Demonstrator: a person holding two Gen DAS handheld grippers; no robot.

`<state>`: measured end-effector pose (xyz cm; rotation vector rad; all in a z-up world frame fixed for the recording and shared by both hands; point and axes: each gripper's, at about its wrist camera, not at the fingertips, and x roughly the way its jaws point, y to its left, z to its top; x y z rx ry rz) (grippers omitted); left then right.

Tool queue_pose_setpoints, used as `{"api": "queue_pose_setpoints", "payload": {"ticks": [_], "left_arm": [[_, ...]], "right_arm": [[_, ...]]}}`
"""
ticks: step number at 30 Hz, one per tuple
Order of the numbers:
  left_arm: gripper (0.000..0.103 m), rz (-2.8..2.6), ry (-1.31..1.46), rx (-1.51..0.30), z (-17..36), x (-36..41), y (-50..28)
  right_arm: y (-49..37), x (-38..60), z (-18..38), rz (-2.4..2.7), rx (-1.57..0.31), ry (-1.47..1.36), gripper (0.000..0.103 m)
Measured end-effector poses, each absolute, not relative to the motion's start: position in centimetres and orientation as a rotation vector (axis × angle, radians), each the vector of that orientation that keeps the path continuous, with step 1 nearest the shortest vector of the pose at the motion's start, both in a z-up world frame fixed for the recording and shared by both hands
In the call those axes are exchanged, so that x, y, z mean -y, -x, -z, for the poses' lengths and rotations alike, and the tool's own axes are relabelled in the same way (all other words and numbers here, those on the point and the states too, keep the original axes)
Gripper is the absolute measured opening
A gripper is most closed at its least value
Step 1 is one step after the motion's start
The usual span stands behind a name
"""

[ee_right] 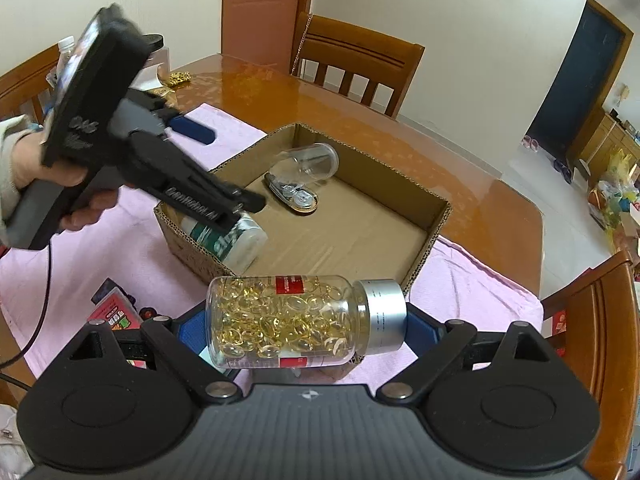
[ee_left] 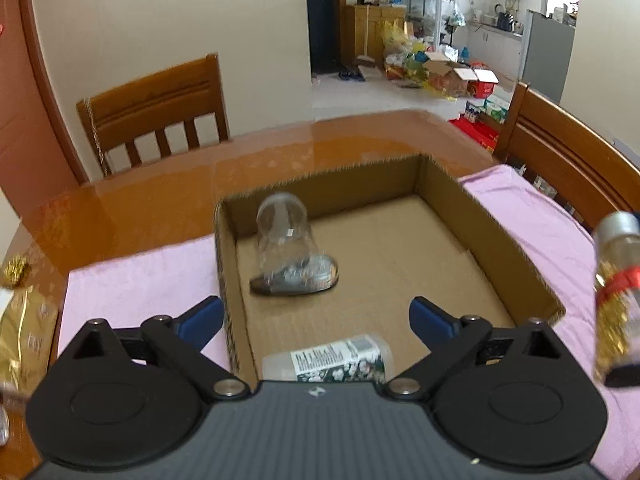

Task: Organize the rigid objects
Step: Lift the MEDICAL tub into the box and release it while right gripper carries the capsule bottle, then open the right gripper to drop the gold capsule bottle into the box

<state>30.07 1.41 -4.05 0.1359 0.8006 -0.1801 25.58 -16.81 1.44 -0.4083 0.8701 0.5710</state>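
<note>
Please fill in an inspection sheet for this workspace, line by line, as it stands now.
Surface: glossy wooden table with a pink cloth spread under the box.
Job's things: open cardboard box holding a clear empty jar lying against a stapler, plus a green-labelled white bottle on its side by the near wall.
Clutter: gold packet and a red carton beside the box.
Grippers: left gripper open and empty above the white bottle; right gripper clamped on a capsule bottle, held sideways, silver cap to the right.
Cables: black cable hanging from the left gripper.
Surroundings: wooden chairs, door, cluttered kitchen beyond.
</note>
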Motion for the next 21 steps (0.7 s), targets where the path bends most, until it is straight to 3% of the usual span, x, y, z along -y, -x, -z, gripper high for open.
{"api": "queue_pose_setpoints", "payload": {"ticks": [8,21], "left_arm": [[0.100,0.105,-0.096,-0.866,4.1,-3.8,-26.3],[0.100,-0.047,-0.026,-0.825,3.7,-6.7,-21.6]], "right_arm": [[-28.0,16.0,-0.5,-0.582,-0.896,0.368,0.096],[-33.9,13.7,0.7,-0.527,-0.936,0.287,0.096]]}}
